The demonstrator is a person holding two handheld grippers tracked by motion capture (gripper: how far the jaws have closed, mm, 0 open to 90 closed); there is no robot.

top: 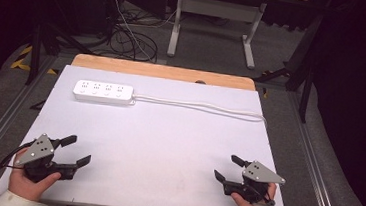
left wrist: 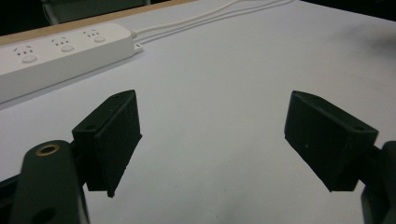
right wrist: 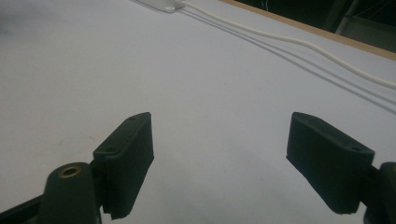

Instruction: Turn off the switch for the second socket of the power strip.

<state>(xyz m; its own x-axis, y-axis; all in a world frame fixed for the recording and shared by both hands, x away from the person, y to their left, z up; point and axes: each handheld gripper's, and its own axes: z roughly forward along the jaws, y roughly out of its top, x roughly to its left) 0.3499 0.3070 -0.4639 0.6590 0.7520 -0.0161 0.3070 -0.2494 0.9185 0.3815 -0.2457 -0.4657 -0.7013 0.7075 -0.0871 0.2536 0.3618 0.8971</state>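
A white power strip (top: 103,92) lies near the bench's (top: 167,147) far left corner, its cord (top: 201,106) trailing toward the right edge. Both the left gripper (top: 74,150) and right gripper (top: 227,168) rest at the near corners, fingers spread, empty. The strip looks rigid, light and smooth; gripping across its narrow body seems best.

No readable text, label, brand, number or sign is showing anywhere, not even on the white power strip (top: 103,92), whose top is bearing just unmarked socket holes near the table's (top: 167,147) far edge.
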